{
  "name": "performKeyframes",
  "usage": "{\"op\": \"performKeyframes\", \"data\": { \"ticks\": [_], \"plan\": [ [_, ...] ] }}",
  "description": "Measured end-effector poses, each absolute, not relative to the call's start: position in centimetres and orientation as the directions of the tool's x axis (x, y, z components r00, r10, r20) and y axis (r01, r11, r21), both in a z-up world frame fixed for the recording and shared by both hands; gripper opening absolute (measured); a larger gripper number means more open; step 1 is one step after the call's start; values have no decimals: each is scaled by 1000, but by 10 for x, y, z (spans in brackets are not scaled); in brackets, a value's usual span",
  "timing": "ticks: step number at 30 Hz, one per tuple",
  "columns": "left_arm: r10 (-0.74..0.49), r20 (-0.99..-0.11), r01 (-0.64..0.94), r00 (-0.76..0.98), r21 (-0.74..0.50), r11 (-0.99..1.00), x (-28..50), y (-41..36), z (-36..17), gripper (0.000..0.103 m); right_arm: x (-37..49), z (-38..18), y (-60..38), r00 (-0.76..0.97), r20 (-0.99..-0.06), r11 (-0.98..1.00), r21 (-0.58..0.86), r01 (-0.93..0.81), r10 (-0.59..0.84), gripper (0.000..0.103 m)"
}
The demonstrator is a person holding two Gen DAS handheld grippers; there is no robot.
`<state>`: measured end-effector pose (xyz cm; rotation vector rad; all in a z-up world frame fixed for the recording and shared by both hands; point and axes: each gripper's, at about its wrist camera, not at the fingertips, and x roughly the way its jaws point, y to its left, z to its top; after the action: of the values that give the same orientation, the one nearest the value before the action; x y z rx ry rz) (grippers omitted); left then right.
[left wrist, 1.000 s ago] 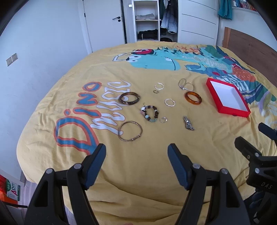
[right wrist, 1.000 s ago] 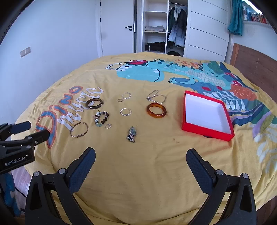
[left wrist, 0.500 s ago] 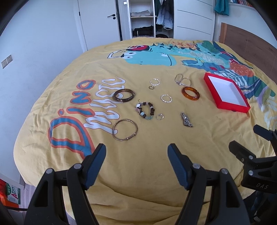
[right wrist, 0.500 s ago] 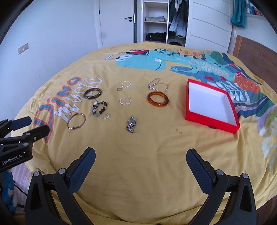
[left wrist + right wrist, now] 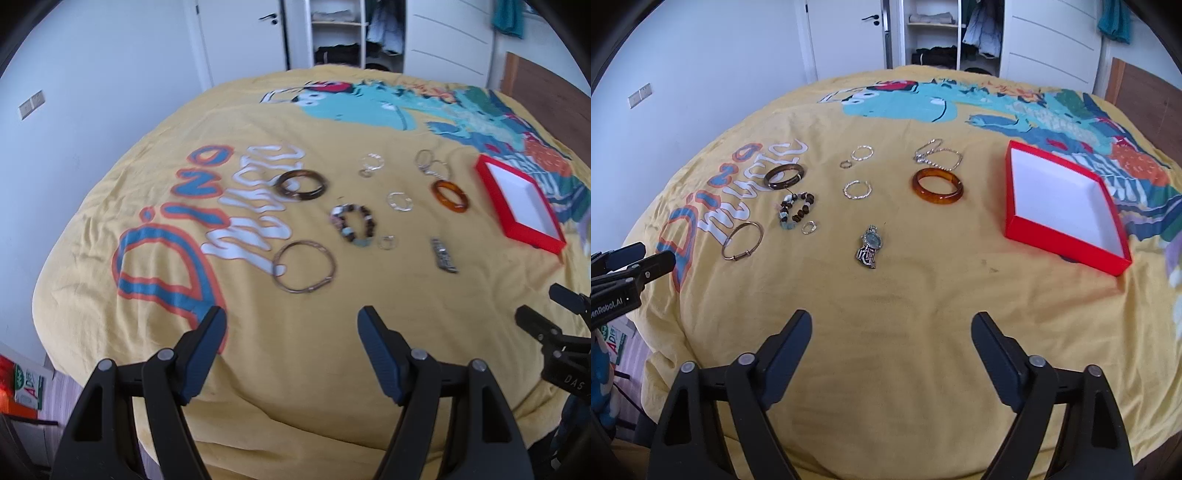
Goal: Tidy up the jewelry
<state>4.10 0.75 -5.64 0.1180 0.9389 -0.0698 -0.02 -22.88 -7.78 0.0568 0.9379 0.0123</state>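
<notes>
Both tongs (image 5: 291,332) (image 5: 892,336) wide and empty, watch (image 5: 870,248) lengthwise toward camera, red box (image 5: 1067,236) skewed

Both tongs (image 5: 291,330) (image 5: 892,334) apparently agape, unladen

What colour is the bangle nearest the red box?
Translucent amber-orange bangle; clearest in the right wrist view, left of the red box.

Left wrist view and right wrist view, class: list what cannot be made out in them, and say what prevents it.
- Watch: left wrist view, motion blur smears it; its dial cannot be read.
- Small ring: right wrist view, too small to tell its make.
- Red box: right wrist view, near wall hides the floor strip behind it.
- Left tool: right wrist view, cut off by the left edge.
</notes>
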Motion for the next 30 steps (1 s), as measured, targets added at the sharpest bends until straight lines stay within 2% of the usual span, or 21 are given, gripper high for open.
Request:
{"op": "performKeyframes", "data": {
  "ticks": [16, 18, 20, 30],
  "plan": [
    [16, -858, 81, 514, 67, 994, 99, 10, -89, 72, 68, -108, -236, 542, -825, 987, 150, -58, 157, 64],
    [21, -863, 73, 506, 67, 995, 105, 14, -94, 72, 76, -111, -233, 535, -826, 984, 165, -75, 179, 56],
    [24, -867, 66, 498, 66, 996, 112, 19, -98, 72, 85, -115, -228, 526, -825, 978, 186, -94, 207, 51],
    [3, -892, 65, 452, 36, 997, 144, 30, -124, 72, 128, -127, -189, 483, -807, 940, 274, -206, 341, 35]
  ]
}}
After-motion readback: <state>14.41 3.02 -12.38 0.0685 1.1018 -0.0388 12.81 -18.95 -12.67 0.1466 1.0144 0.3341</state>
